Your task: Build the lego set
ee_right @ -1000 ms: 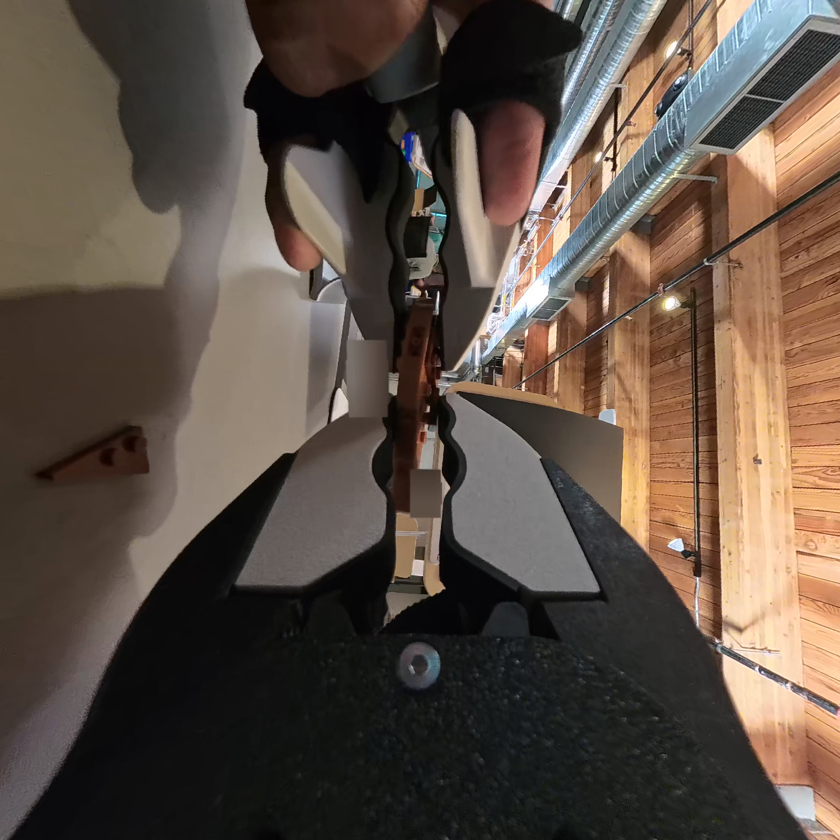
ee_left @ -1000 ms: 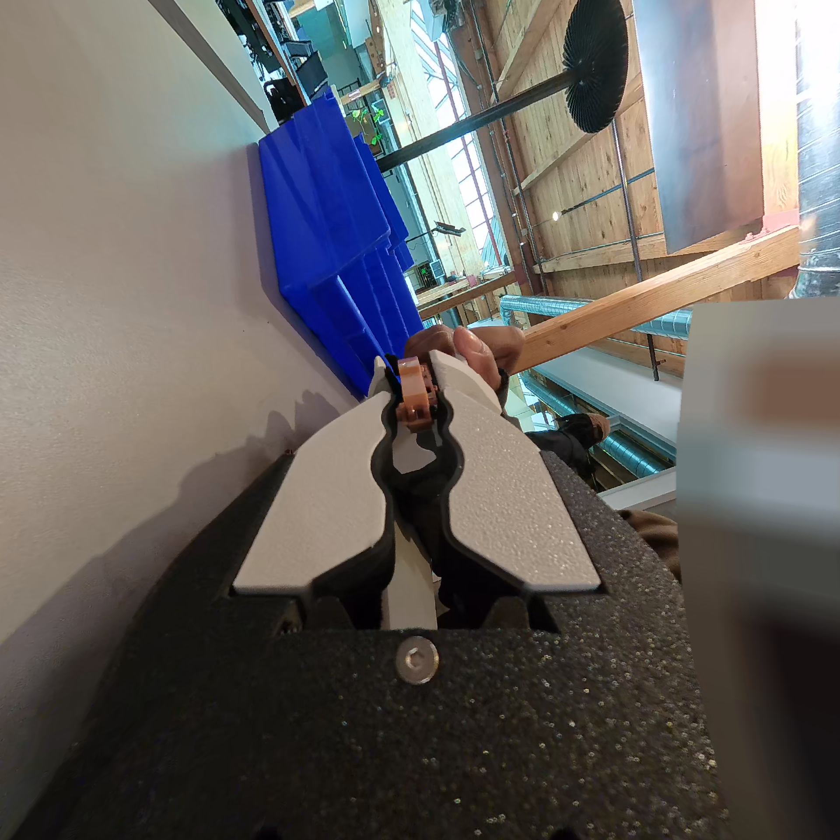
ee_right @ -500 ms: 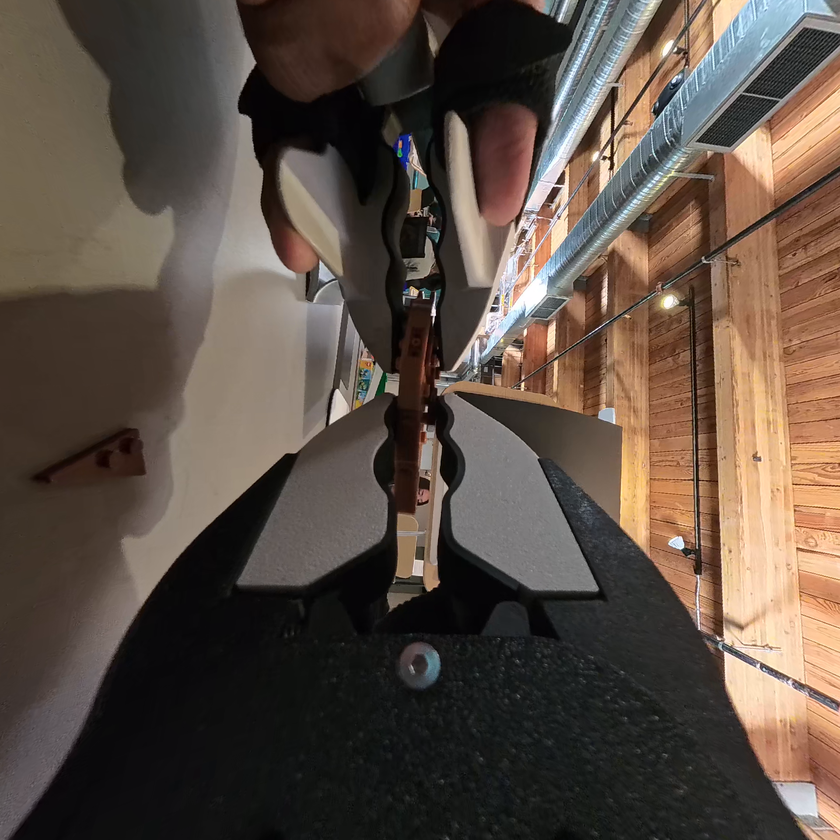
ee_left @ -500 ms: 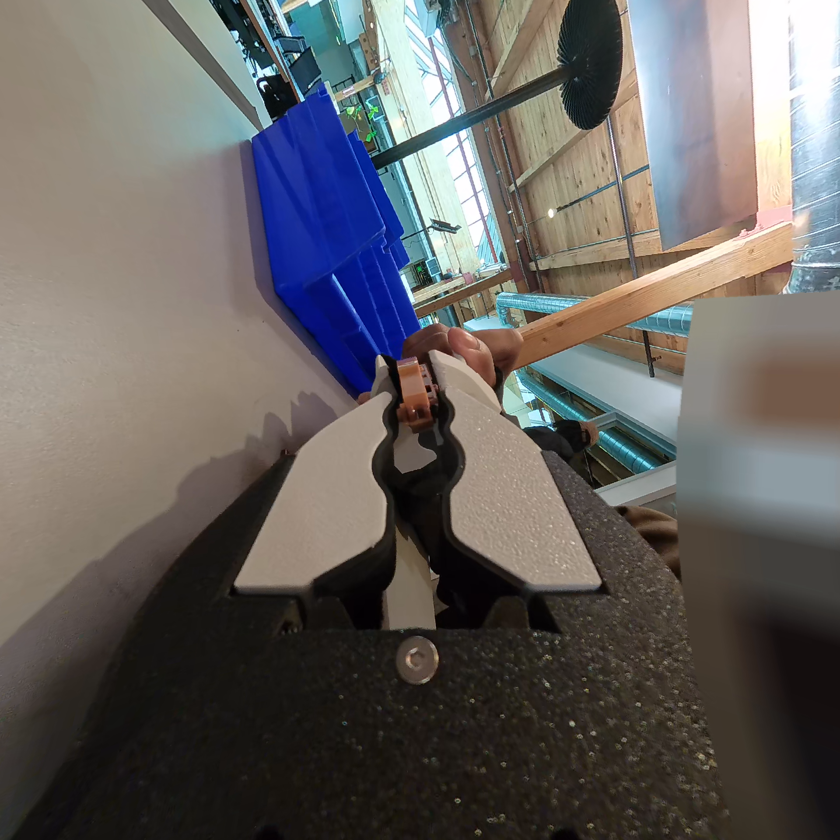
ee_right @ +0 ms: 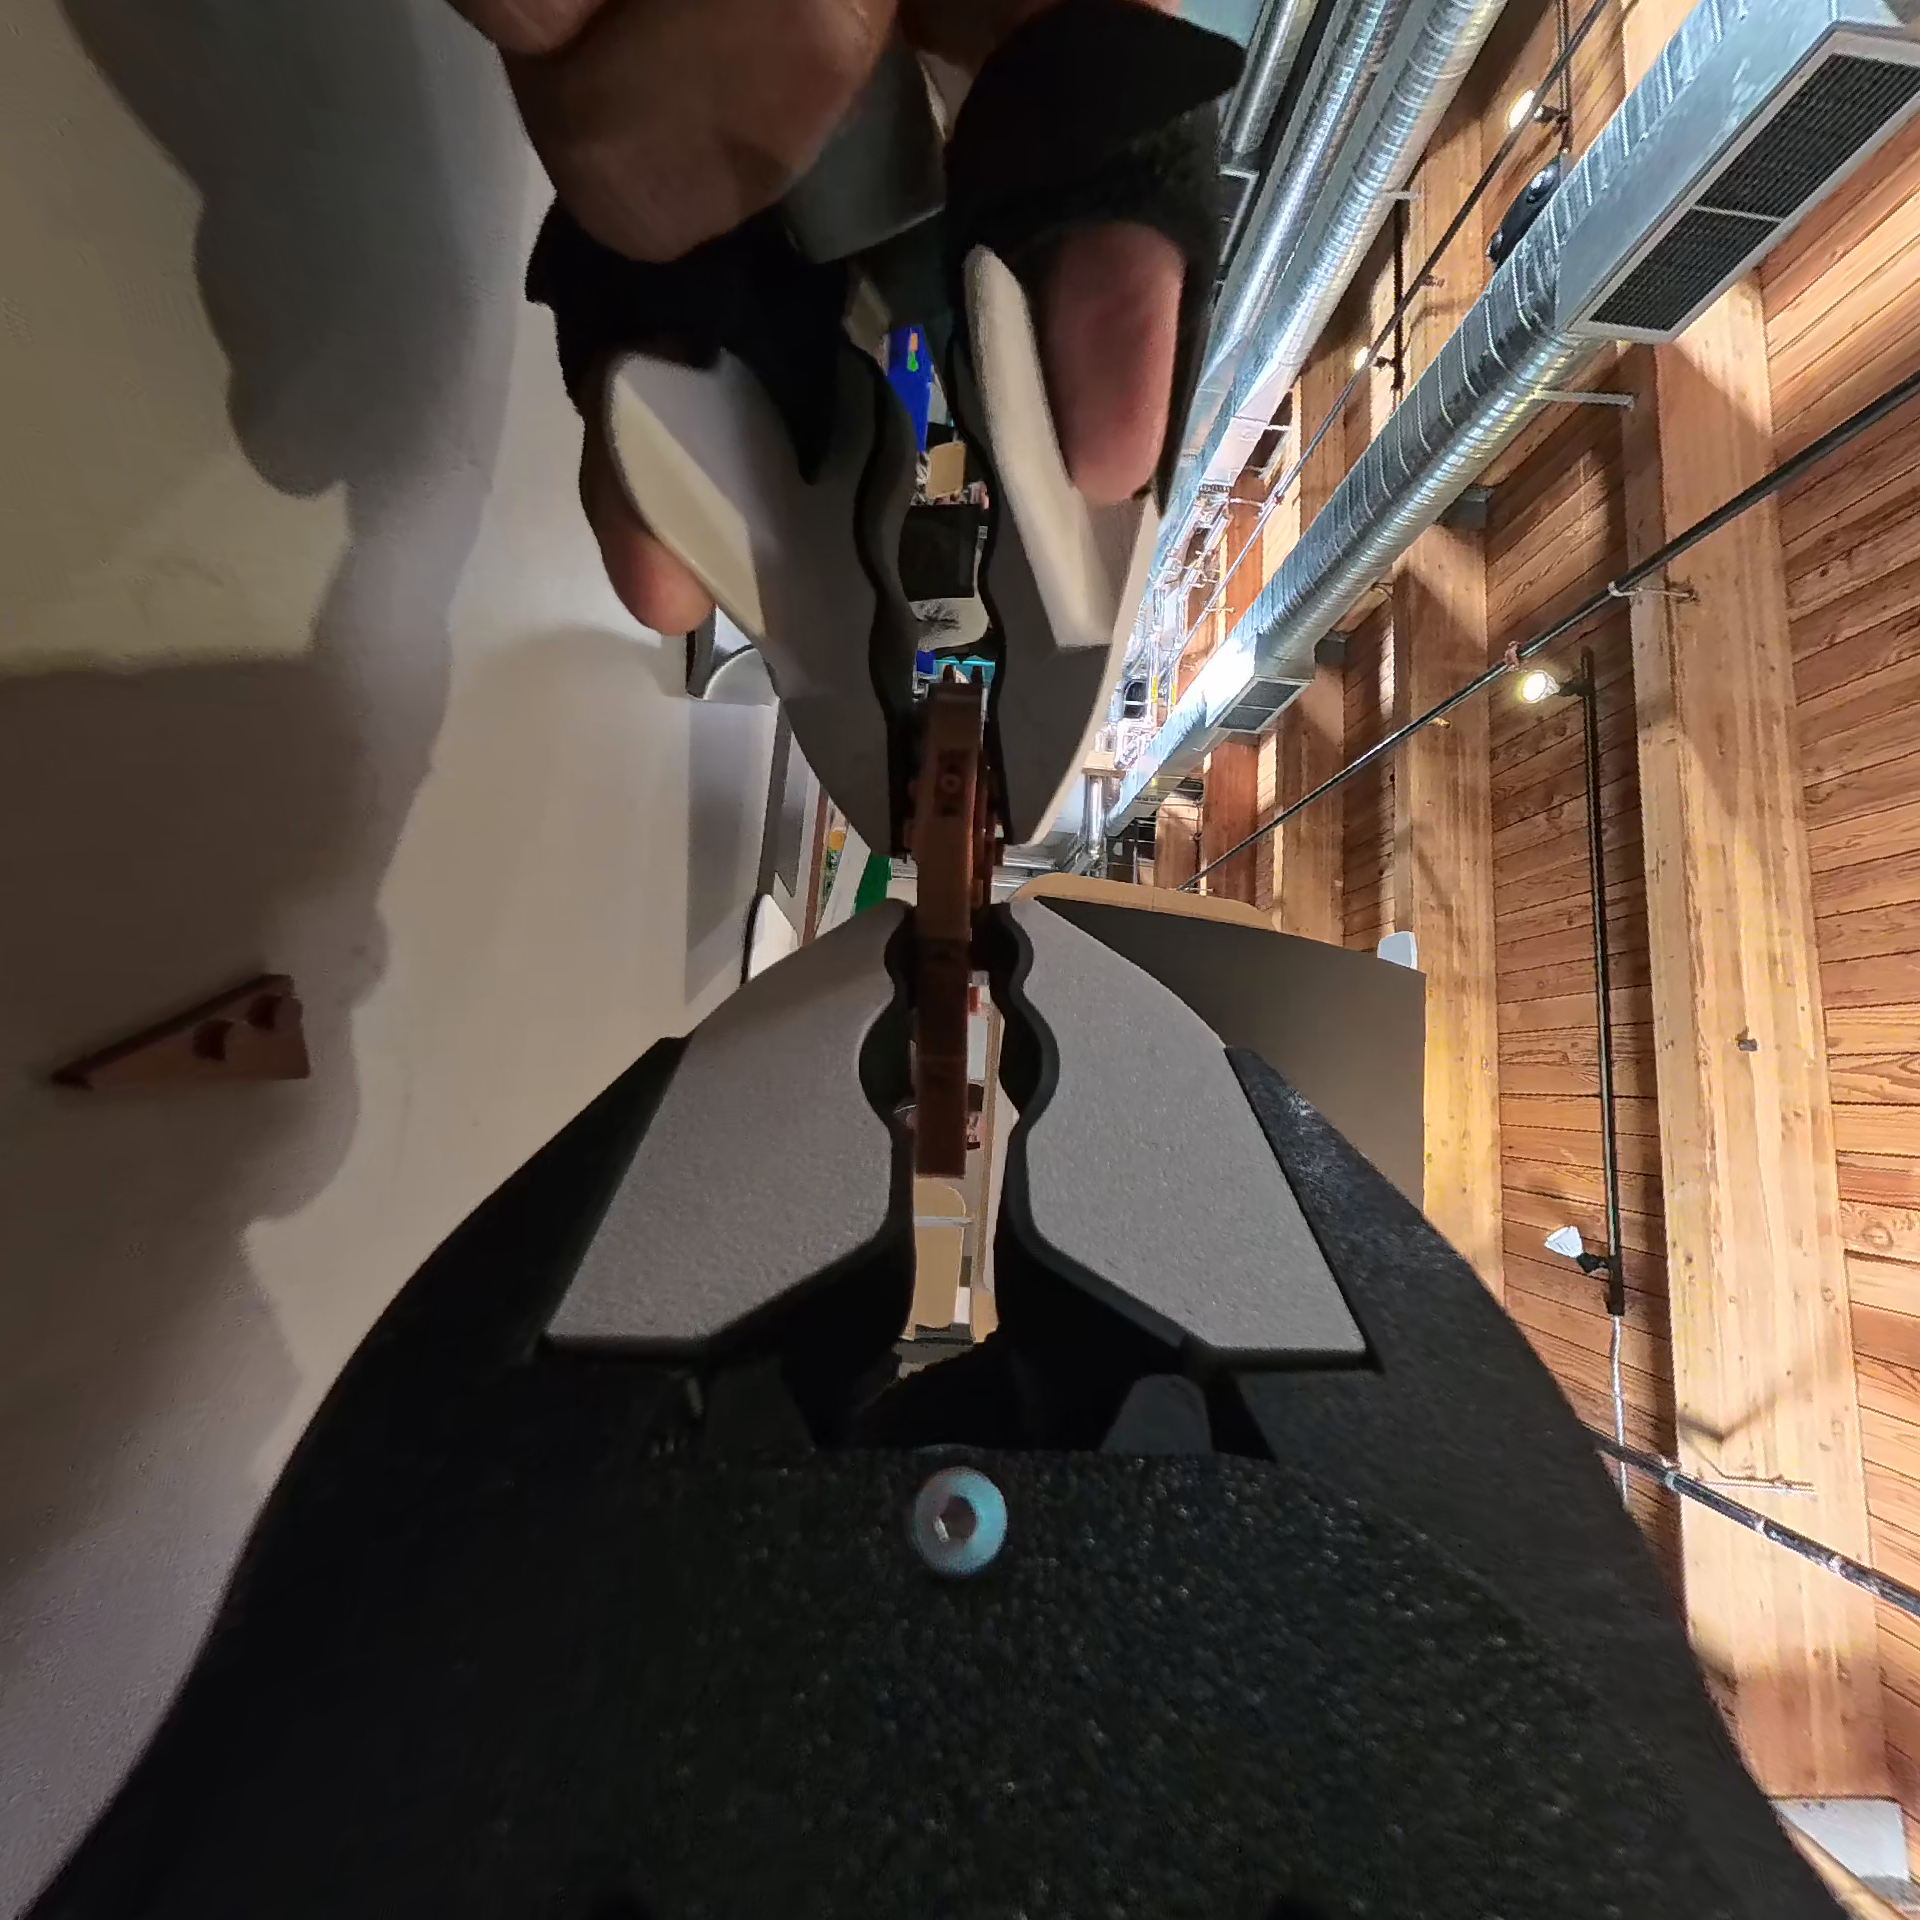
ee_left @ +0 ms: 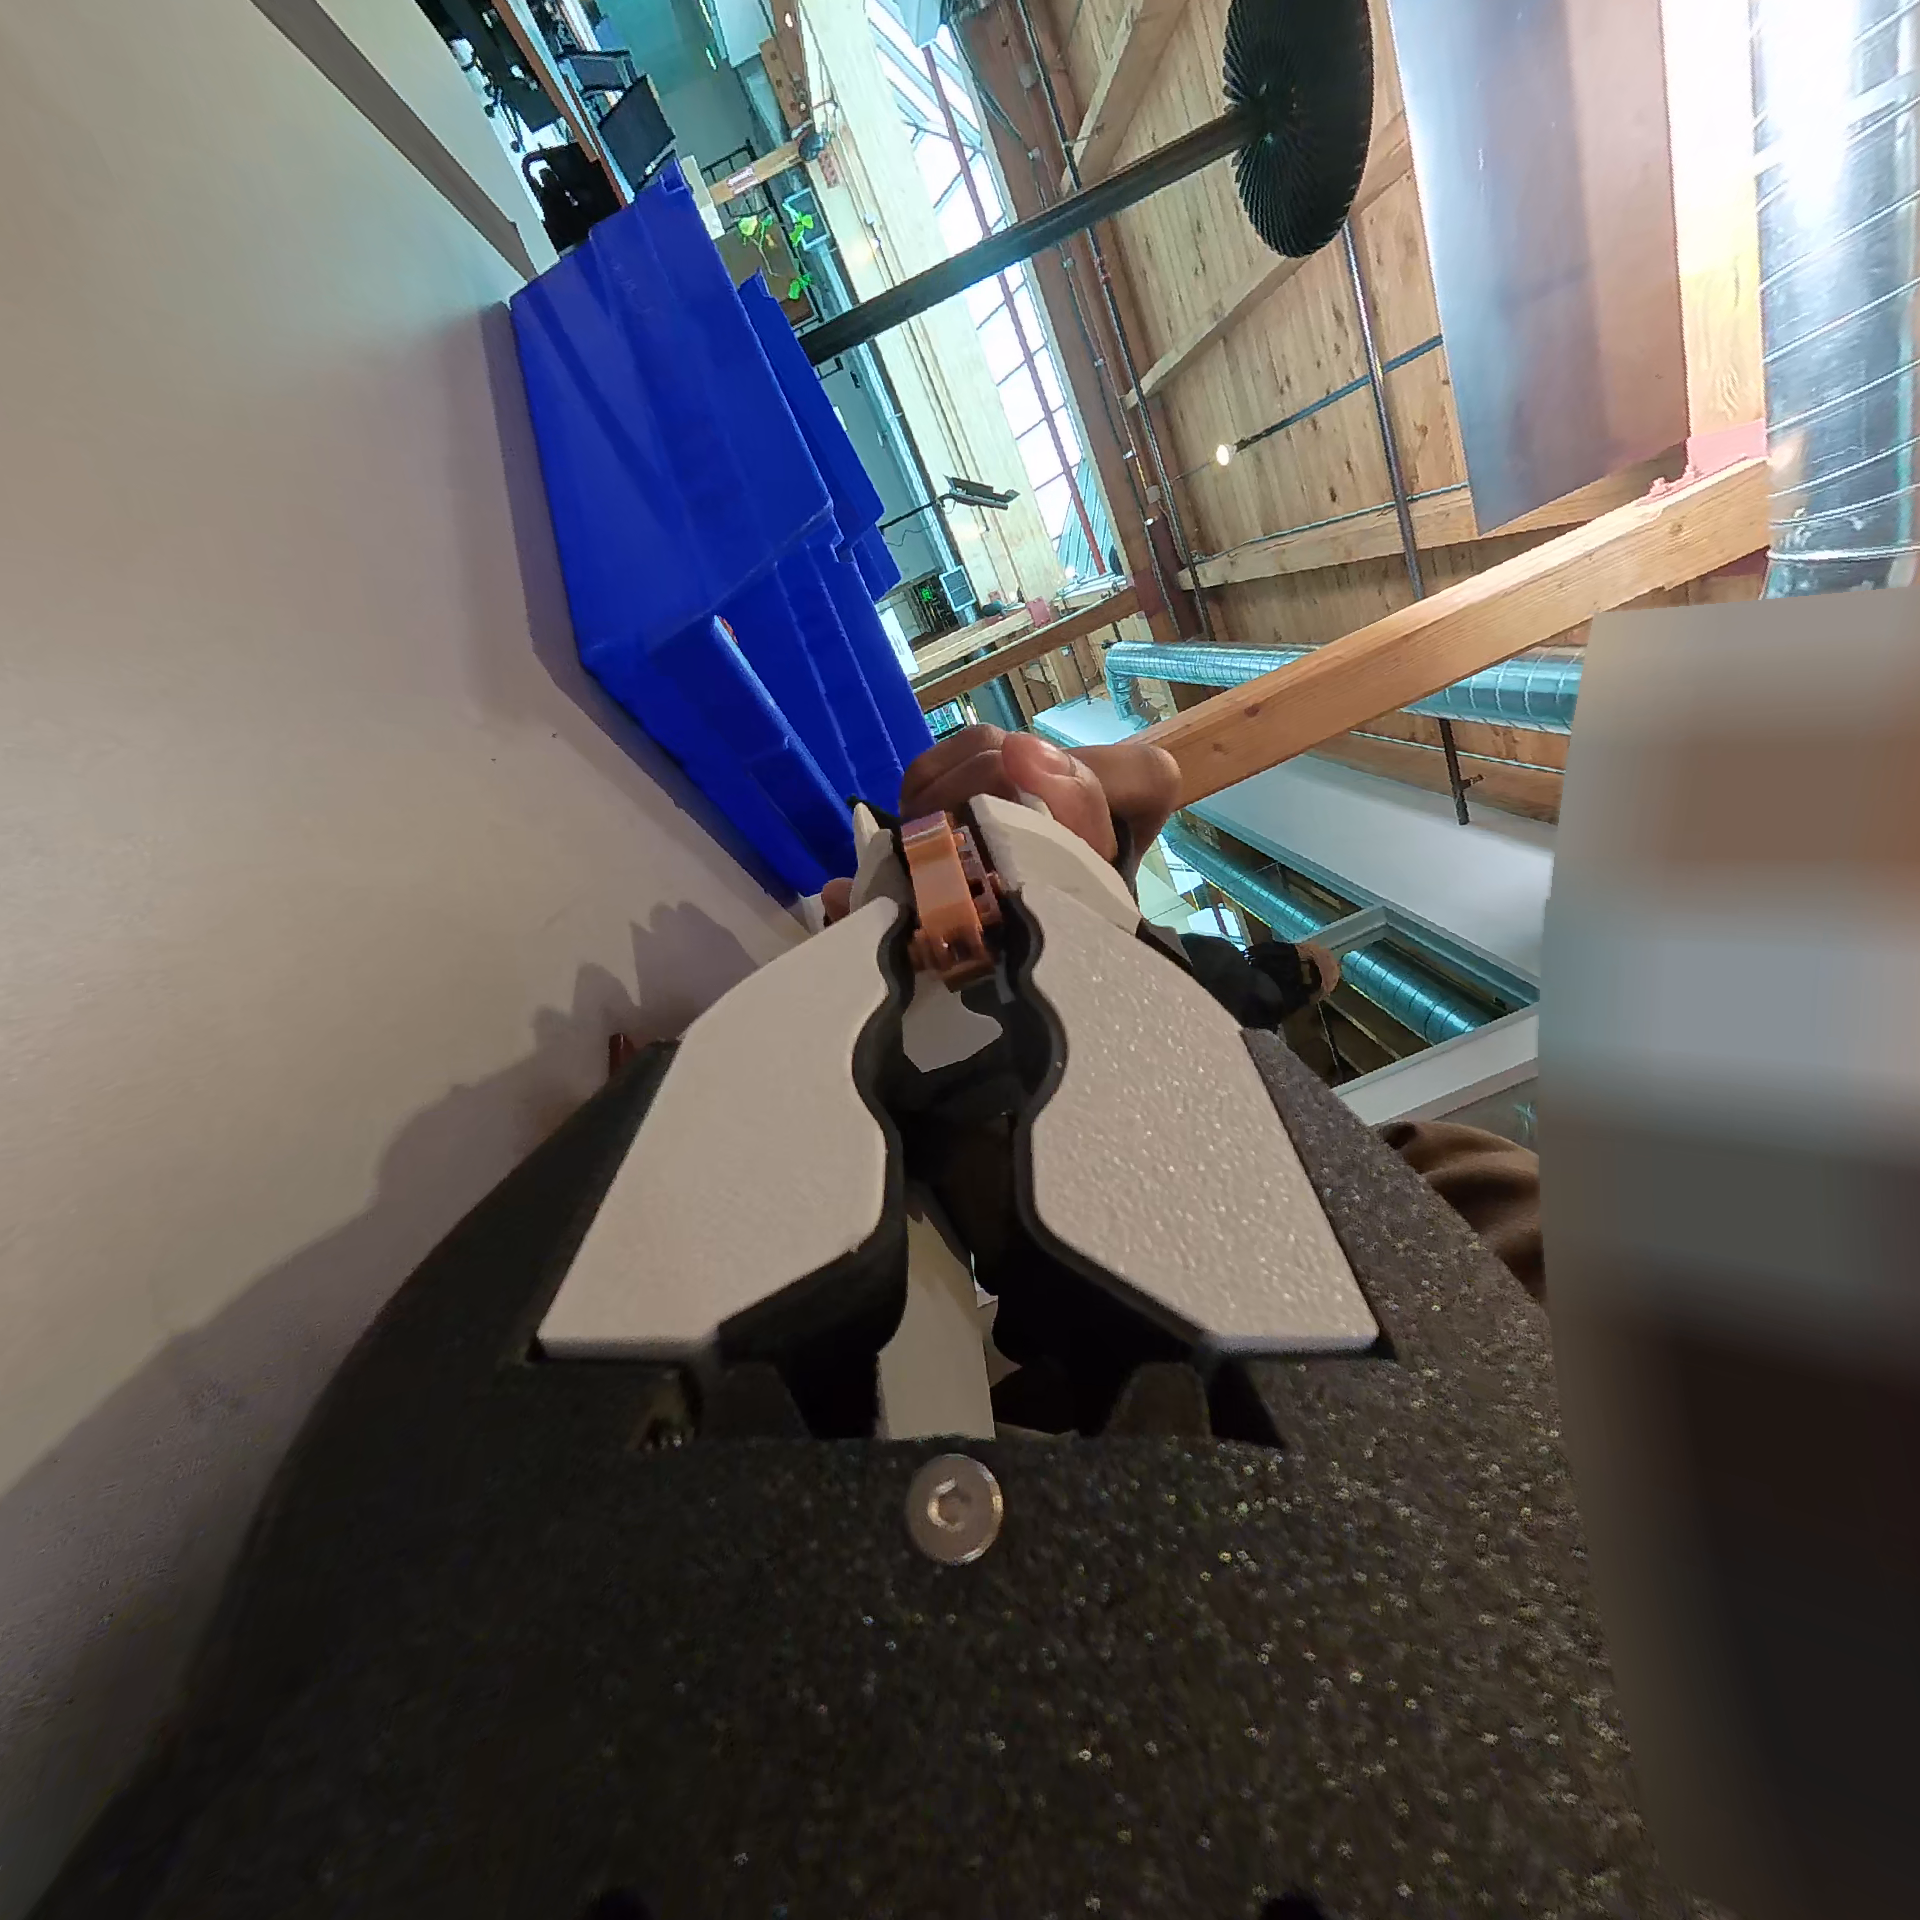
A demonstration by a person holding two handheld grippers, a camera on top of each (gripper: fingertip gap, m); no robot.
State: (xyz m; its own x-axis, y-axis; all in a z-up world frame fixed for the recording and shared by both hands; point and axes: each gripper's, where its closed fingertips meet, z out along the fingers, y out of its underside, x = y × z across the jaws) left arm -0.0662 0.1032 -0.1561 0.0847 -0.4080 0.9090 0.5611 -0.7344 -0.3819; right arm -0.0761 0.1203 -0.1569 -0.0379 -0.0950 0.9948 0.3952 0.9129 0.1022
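A small brown lego assembly (ee_left: 940, 899) is held between both grippers, which face each other tip to tip above the white table (ee_left: 260, 727). My left gripper (ee_left: 948, 935) is shut on one end of it. In the right wrist view, my right gripper (ee_right: 948, 930) is shut on the thin brown plate end of the assembly (ee_right: 940, 1039). The left gripper (ee_right: 945, 821) comes in from above, held by a hand in a black fingerless glove (ee_right: 1091, 156). The right gripper (ee_left: 928, 831) also shows just beyond the assembly in the left wrist view, with a hand (ee_left: 1039, 774) behind it.
A loose brown wedge plate (ee_right: 197, 1039) lies on the table to the left of the grippers. Stacked blue bins (ee_left: 675, 499) stand on the table beyond the grippers in the left wrist view. A blurred patch fills that view's right edge. My left and right fingertips are right by each other.
Both grippers stay shut on the brown assembly, tip to tip. The views have drifted only slightly.
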